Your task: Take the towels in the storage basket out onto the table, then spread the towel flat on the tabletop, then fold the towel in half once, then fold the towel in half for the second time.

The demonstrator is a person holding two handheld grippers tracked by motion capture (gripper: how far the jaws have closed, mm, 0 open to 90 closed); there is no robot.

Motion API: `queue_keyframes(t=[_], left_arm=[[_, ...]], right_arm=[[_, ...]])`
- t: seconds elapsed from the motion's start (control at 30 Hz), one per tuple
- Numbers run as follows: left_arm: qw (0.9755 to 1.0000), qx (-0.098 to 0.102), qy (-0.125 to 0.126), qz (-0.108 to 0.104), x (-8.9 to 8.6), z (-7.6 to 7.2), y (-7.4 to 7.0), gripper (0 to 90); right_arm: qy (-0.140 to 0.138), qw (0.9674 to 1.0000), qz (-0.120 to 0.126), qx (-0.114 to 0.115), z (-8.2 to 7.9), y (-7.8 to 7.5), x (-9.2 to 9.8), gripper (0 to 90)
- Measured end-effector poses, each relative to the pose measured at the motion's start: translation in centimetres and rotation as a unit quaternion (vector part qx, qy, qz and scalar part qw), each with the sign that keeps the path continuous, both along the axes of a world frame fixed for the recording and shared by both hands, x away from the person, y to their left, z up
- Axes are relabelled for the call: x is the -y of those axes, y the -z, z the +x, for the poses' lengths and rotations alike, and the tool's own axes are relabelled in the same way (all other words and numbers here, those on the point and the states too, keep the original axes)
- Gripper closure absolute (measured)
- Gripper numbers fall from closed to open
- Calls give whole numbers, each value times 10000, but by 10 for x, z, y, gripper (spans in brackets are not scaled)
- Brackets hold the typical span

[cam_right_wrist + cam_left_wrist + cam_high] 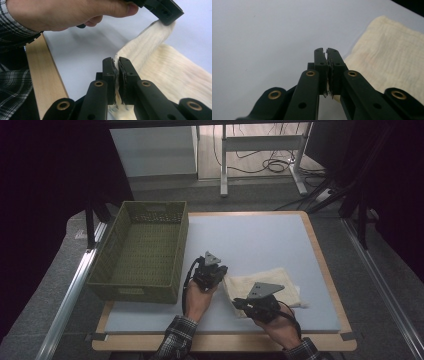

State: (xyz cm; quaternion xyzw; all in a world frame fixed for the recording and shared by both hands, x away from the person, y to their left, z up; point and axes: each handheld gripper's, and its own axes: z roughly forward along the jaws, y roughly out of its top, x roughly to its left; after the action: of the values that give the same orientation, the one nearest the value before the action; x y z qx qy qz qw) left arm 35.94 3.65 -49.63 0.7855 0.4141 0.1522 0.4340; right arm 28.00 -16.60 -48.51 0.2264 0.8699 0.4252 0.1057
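1. High view: a cream, crinkled, folded cloth (265,289) lies on the pale blue table mat (260,240), to the right of an olive-green woven rectangular basket (142,251). The cloth's left edge sits between the two tools. The left gripper (220,271), held in the left hand (200,292), touches the cloth's upper left corner. The right gripper (239,304), held in the right hand (277,322), is at the cloth's lower left corner.

2. Left gripper view: the left gripper (326,53) has its jaws pressed together, with cream fabric pinched low between them; the cloth (387,57) spreads out on the right, its weave finely ribbed.

3. Right gripper view: the right gripper (115,62) has its jaws closed on the cloth's (172,75) edge. A taut ridge of cloth runs from there up to the left gripper (168,15), beside the left hand (67,12). A light wooden table border (43,75) lies left of the cloth.
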Motion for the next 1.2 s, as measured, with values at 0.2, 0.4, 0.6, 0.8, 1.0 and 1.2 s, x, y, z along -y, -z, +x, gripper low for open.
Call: queue_keyframes(t=[0.2, 0.4, 0.6, 0.8, 1.0, 1.2], left_arm=[[9998, 76, 162, 72, 21, 7, -6, 870], [9993, 128, 321, 116, 39, 13, -11, 870], [9987, 193, 444, 155, 56, 18, -16, 870], [9980, 230, 556, 184, 74, 23, -19, 870], [9972, 231, 669, 224, 91, 28, -19, 870], [9965, 208, 773, 244, 107, 34, -17, 870]], right_arm=[[254, 9997, 49, 26, 2, -3, 22, 842], [459, 9989, 67, 16, 4, -4, 41, 842], [649, 9978, 117, 29, 5, -5, 58, 841], [804, 9967, 137, 38, 6, -8, 74, 841], [979, 9950, 175, 21, 6, -8, 90, 841], [1148, 9932, 176, 9, 7, -7, 106, 841]])
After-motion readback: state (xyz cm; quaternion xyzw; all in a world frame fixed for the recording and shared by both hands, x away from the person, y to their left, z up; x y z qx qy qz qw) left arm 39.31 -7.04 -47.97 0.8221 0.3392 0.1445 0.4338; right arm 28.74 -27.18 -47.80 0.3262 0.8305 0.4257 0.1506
